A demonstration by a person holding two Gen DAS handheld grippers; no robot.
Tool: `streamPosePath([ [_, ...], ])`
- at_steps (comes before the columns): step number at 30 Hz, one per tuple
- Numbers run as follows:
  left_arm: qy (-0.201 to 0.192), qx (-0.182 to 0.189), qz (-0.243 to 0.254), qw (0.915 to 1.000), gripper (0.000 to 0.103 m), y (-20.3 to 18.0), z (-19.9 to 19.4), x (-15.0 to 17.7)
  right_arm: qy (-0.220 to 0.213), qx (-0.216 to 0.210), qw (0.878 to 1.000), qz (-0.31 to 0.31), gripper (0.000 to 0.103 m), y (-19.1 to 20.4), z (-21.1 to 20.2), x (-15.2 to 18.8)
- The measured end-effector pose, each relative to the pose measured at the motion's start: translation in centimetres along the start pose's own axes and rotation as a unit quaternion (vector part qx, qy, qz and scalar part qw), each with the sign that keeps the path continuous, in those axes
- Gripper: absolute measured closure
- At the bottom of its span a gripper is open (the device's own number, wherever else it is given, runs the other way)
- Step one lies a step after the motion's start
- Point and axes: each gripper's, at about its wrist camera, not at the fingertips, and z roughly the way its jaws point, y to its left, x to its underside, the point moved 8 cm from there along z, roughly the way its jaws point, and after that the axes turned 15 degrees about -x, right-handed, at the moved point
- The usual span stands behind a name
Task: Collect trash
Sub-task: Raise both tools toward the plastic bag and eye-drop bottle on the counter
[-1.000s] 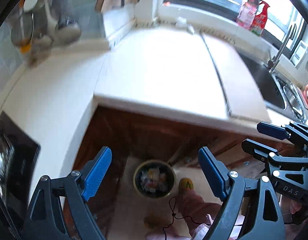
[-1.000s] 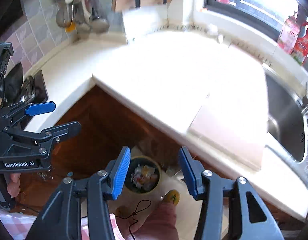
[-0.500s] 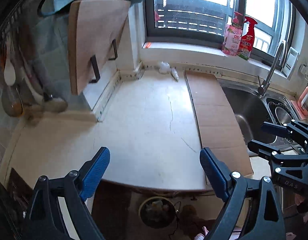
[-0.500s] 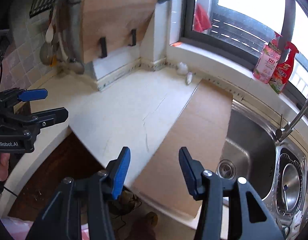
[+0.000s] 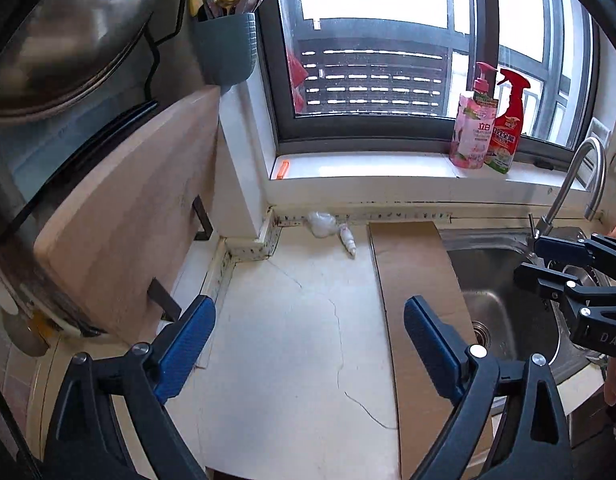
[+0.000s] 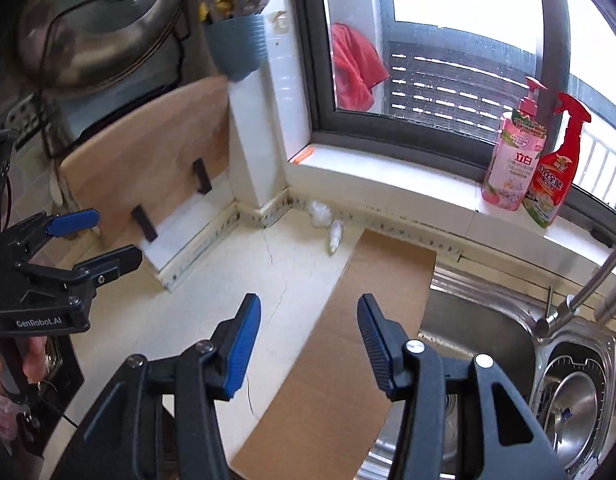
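A crumpled clear plastic wrapper point(image 5: 321, 223) and a small white tube-like scrap point(image 5: 348, 240) lie on the cream countertop point(image 5: 291, 340) against the back wall under the window. They also show in the right wrist view, the wrapper point(image 6: 319, 213) and the scrap point(image 6: 335, 237). My left gripper point(image 5: 308, 340) is open and empty, above the counter's front part, well short of the trash. My right gripper point(image 6: 308, 340) is open and empty, over the edge of a brown cardboard sheet point(image 6: 348, 352). The floor bin is out of view.
The cardboard sheet point(image 5: 420, 300) lies beside the steel sink point(image 5: 504, 304) with its tap point(image 5: 576, 184). A wooden cutting board point(image 5: 127, 224) leans at the left. Two detergent bottles point(image 5: 488, 120) stand on the windowsill. A utensil holder point(image 5: 227, 48) and pot lid hang above.
Both grippers have swung up from the floor bin under the counter to face the countertop and window. The bin has dropped out of view; both stay open.
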Motion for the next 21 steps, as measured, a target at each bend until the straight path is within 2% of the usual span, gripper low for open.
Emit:
streamPosePath([
  [5, 0.006, -0.007, -0.008, 0.9999, 0.005, -0.9, 4.6, -4.6, 0.0, -0.01, 1.0, 0.019, 0.052, -2.7, 3.0, -3.7],
  [9, 0.025, 0.011, -0.004, 0.9996, 0.005, -2.3, 10.1, -7.0, 0.011, -0.025, 0.998, 0.048, 0.052, -5.6, 7.4, -6.2],
  [11, 0.032, 0.005, 0.007, 0.9995, 0.005, -3.0, 13.0, -7.7, 0.02, -0.031, 0.997, 0.066, 0.052, -7.3, 10.3, -7.1],
  [19, 0.091, 0.0, 0.0, 0.9959, 0.005, -4.7, 26.1, -7.2, 0.076, -0.03, 0.991, 0.103, 0.053, -12.9, 23.7, -7.5],
  [21, 0.102, -0.003, -0.001, 0.9948, 0.005, -4.9, 28.9, -6.7, 0.087, -0.024, 0.99, 0.108, 0.058, -13.9, 27.1, -7.0],
])
